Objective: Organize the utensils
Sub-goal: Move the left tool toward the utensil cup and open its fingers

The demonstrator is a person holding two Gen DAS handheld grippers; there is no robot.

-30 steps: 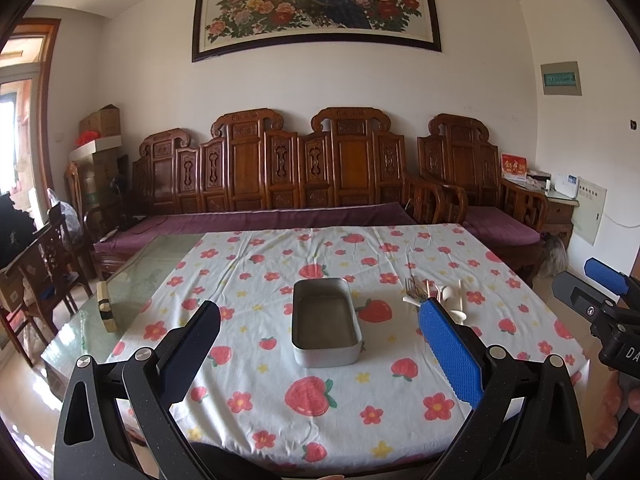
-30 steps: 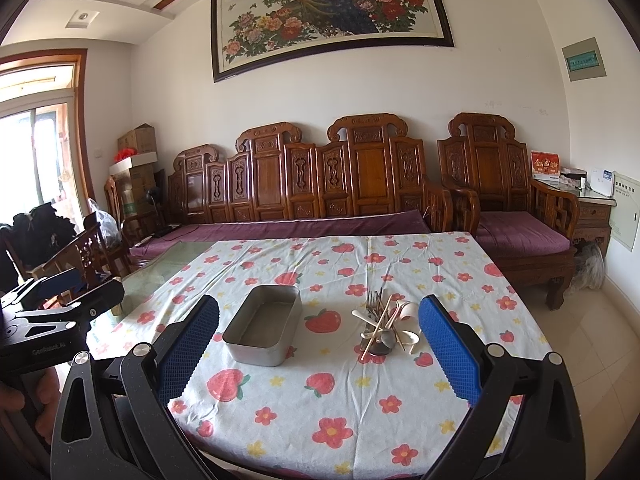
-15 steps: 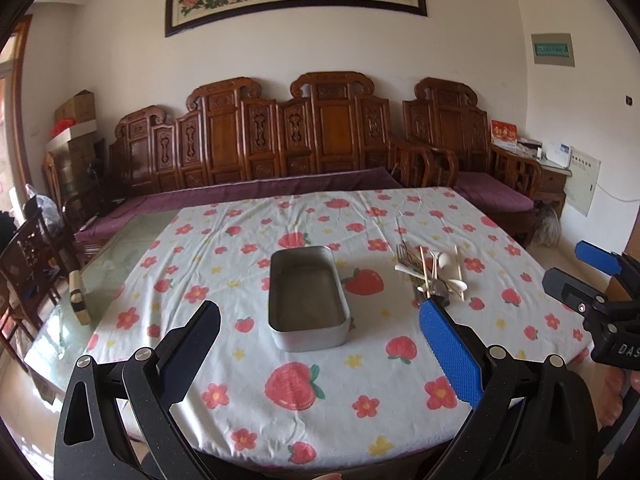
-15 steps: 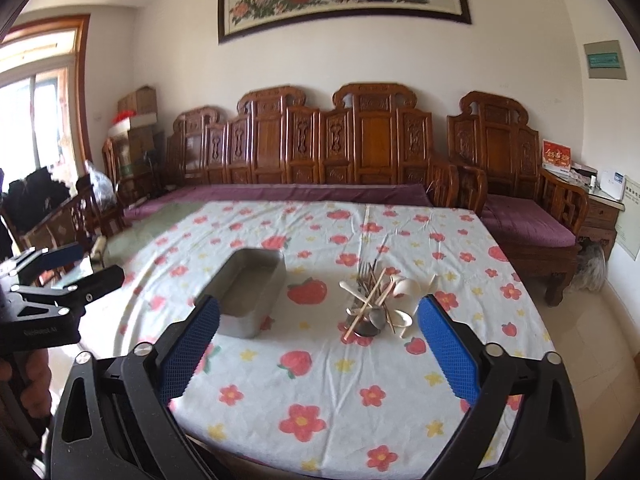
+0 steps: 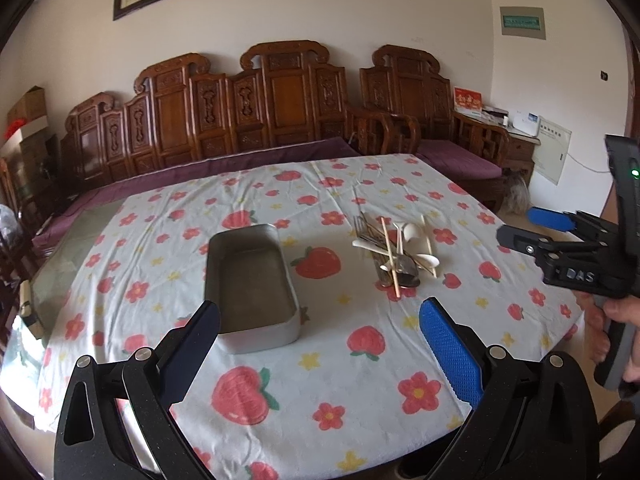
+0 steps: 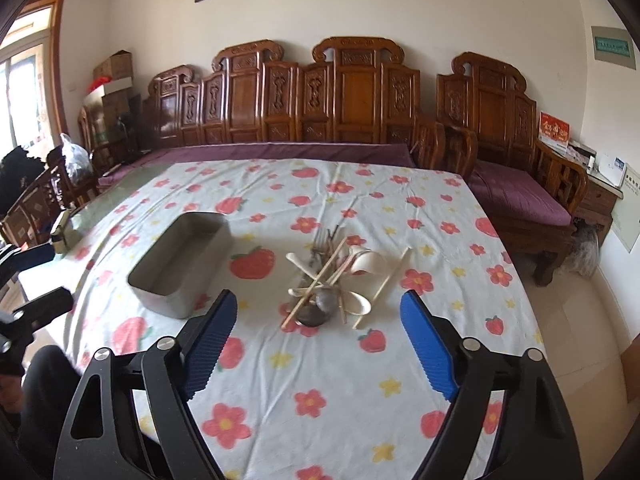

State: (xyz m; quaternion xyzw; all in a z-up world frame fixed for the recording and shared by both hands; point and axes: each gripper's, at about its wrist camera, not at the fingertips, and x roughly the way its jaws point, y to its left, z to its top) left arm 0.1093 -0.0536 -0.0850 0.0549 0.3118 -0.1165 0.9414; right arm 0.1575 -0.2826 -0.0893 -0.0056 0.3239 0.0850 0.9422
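Note:
A pile of utensils (image 6: 334, 280), with forks, chopsticks, pale spoons and a metal ladle, lies on the strawberry-print tablecloth (image 6: 320, 380). Left of it stands an empty grey rectangular tin (image 6: 182, 262). My right gripper (image 6: 318, 350) hovers short of the pile, its jaws closing with nothing between them. In the left wrist view the tin (image 5: 250, 284) sits just beyond my left gripper (image 5: 320, 344), which is open and empty; the utensils (image 5: 396, 250) lie to its right. The right gripper (image 5: 532, 226) shows at the right edge there.
A carved wooden sofa (image 6: 340, 100) with purple cushions runs behind the table. An armchair (image 6: 516, 184) stands at the right. Bare glass tabletop (image 5: 64, 260) shows beyond the cloth's left edge, with a small box (image 6: 60, 230) on it. Wooden chairs (image 6: 36, 204) stand at the left.
Both grippers have come down and forward toward the table, so the tin and the utensil pile look larger and nearer. The right gripper's jaws have narrowed a little.

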